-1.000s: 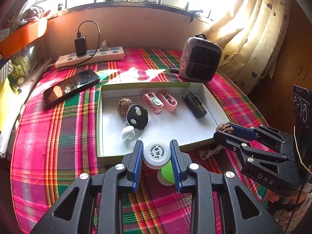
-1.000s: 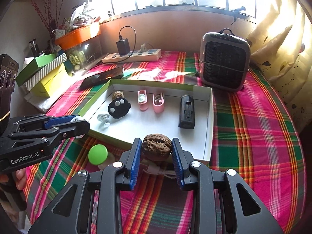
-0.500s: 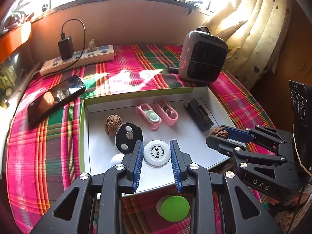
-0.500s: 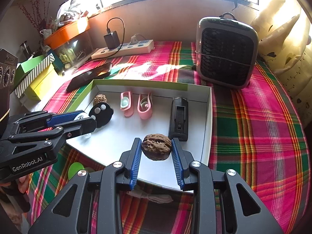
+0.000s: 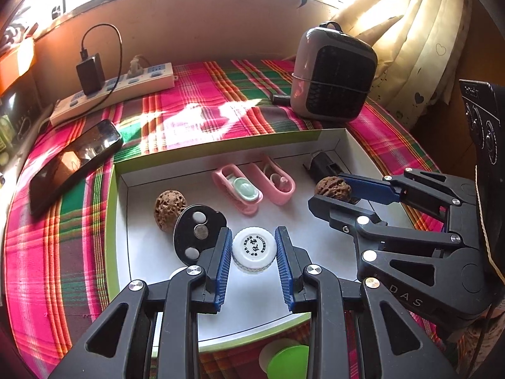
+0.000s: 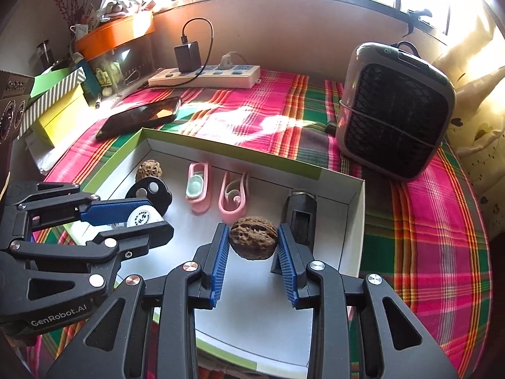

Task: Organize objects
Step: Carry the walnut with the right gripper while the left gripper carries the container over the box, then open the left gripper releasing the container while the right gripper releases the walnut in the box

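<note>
Black left hand-held gripper [image 6: 140,221] marked "GenRobot.AI" pinching white cap [image 5: 253,249], right one [image 5: 331,194] – "DAS" – pinching walnut [image 6: 253,237]

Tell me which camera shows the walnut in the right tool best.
The right wrist view: the walnut sits centred and close between the right tool pads, its ridged shell fully visible. The left wrist view shows that walnut smaller, off to the side, partly hidden by the tool's fingers.

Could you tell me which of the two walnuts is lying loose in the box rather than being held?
The rounder, pitted walnut at the box's far-left corner, behind the black disc, lies loose. The other walnut is clamped in the right tongs.
</note>
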The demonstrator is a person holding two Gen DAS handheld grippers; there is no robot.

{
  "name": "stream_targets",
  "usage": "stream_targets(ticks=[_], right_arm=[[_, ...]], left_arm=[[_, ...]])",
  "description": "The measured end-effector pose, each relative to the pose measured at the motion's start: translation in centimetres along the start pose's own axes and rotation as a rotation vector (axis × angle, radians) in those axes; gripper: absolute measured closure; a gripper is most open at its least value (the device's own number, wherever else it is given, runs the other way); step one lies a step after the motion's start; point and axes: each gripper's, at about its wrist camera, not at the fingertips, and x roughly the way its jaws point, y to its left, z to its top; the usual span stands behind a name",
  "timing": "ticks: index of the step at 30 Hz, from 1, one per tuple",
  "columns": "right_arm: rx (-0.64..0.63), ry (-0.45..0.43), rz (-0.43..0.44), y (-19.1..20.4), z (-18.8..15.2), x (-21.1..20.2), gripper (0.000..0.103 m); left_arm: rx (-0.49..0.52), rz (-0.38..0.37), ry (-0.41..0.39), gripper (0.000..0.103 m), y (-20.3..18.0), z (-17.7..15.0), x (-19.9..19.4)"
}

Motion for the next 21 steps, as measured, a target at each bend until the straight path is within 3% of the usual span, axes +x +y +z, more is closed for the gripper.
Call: stream_targets(ticks=[21], right_arm=[[-0.145,0.048,-0.065,0.9,0.6,2.4,0.071]], left_arm=[[0.030,0.016,0.018,0.077,0.3,0.4,1.3]])
